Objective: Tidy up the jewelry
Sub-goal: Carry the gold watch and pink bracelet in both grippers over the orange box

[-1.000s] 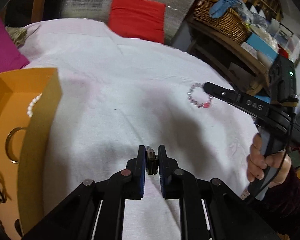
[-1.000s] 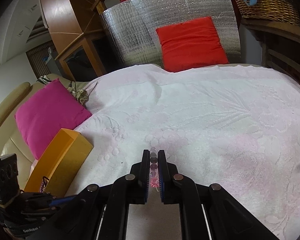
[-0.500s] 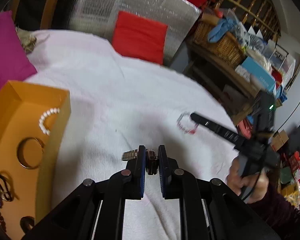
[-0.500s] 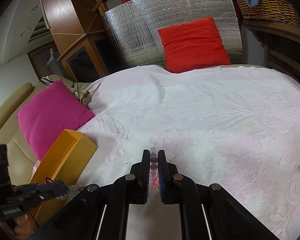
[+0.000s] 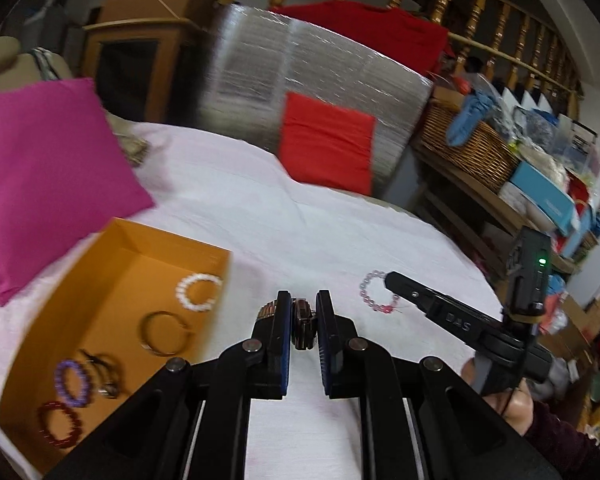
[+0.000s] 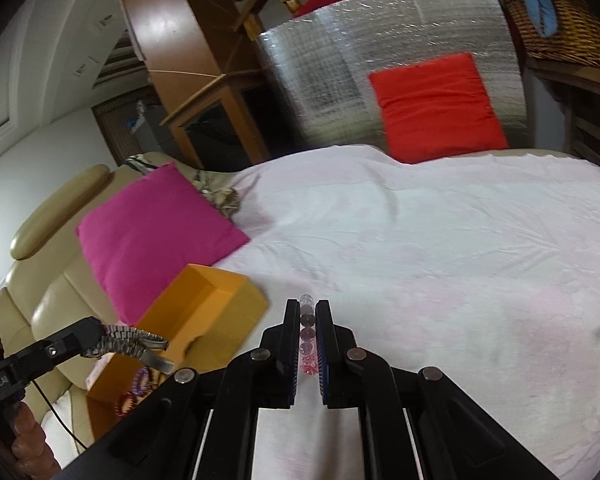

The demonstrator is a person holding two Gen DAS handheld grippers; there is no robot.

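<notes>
Left wrist view, lower centre: left gripper (image 5: 303,322), jaws pinched on a metal link watch band (image 5: 302,326), part of the band protruding past the left finger. Same band seen from the right wrist view at lower left (image 6: 134,342), hanging from the left gripper's tip (image 6: 96,334) just in front of the orange box (image 6: 204,304).

Left wrist view, lower left: orange box (image 5: 140,256), open-topped, resting on the white bedspread (image 5: 284,224). Inside it: white bead bracelet (image 5: 198,292) near the right wall, metal bangle (image 5: 164,334) below it, purple bead bracelet (image 5: 74,382) and dark red bead bracelet (image 5: 58,424) toward the lower left corner, with a dark, blurred piece (image 5: 104,376) between bangle and purple beads.

Right wrist view, lower centre: right gripper (image 6: 309,326), jaws pressed together on a pink and clear bead bracelet (image 6: 308,336), beads stacked in a line between the pads. Same bracelet at right of centre in the left wrist view (image 5: 374,292), looped at the right gripper's tip (image 5: 394,280), above the bedspread.

Background, both views: magenta cushion (image 5: 40,176) at left, red cushion (image 5: 328,144) against a silver foil panel (image 5: 308,76), wicker basket (image 5: 472,148) at upper right.
</notes>
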